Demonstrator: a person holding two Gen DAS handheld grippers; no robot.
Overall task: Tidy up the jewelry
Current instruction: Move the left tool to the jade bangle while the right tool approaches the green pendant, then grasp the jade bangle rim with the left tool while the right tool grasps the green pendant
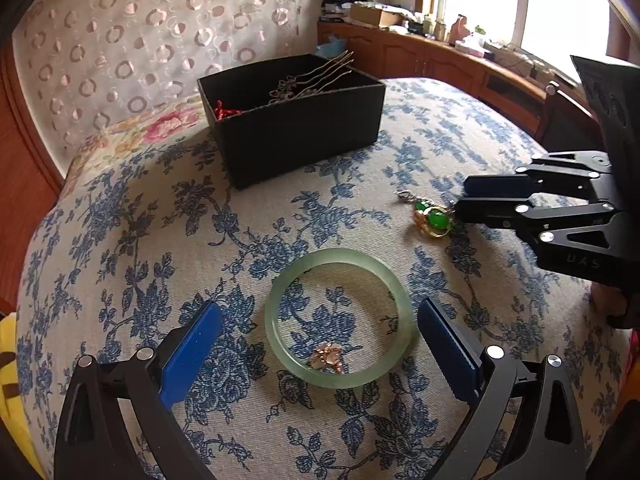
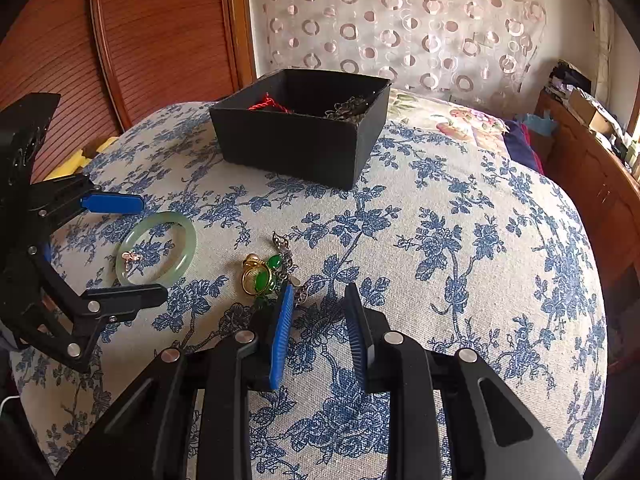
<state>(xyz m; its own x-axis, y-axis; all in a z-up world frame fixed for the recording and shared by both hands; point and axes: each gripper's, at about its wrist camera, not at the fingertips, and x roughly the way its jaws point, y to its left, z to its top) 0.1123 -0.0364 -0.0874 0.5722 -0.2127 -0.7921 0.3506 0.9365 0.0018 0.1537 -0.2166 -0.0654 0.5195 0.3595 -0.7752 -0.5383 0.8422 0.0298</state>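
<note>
Left wrist view: the left gripper [image 1: 320,344] is hovering low over the blue-flowered bedspread [image 1: 160,240], its blue-padded fingers [image 1: 192,352] spread wide and holding nothing. Between them a pale green jade bangle [image 1: 339,318] is lying flat on the cloth, smooth, translucent, thick-walled. Inside its ring, against the near edge, a small rose-gold trinket [image 1: 329,356] is resting; its exact shape is too small to tell. Farther off to the right, a gold ring with a bright green stone [image 1: 436,221] is sitting beside a silvery piece [image 1: 408,197], just in front of the right gripper [image 1: 460,200], whose fingers are showing side-on and looking close together. At the back a black open box [image 1: 296,128] is standing on the bedspread, with long metal hairpins [image 1: 320,76] sticking out over its rim and something red [image 1: 226,111] in one corner.

Right wrist view: the right gripper [image 2: 318,300] is standing narrowly parted, gripping nothing; only cloth is showing in the gap. Its left blue pad [image 2: 282,336] is sitting just beside the gold ring with a bright green stone [image 2: 260,278] and a silvery chain [image 2: 286,256]. To the left the jade bangle [image 2: 157,249] is lying between the left gripper's [image 2: 154,248] wide fingers, the rose-gold trinket [image 2: 130,257] within it. The black open box [image 2: 300,132] is showing red cord [image 2: 268,104] and dark metal pieces [image 2: 348,108] inside.
</note>
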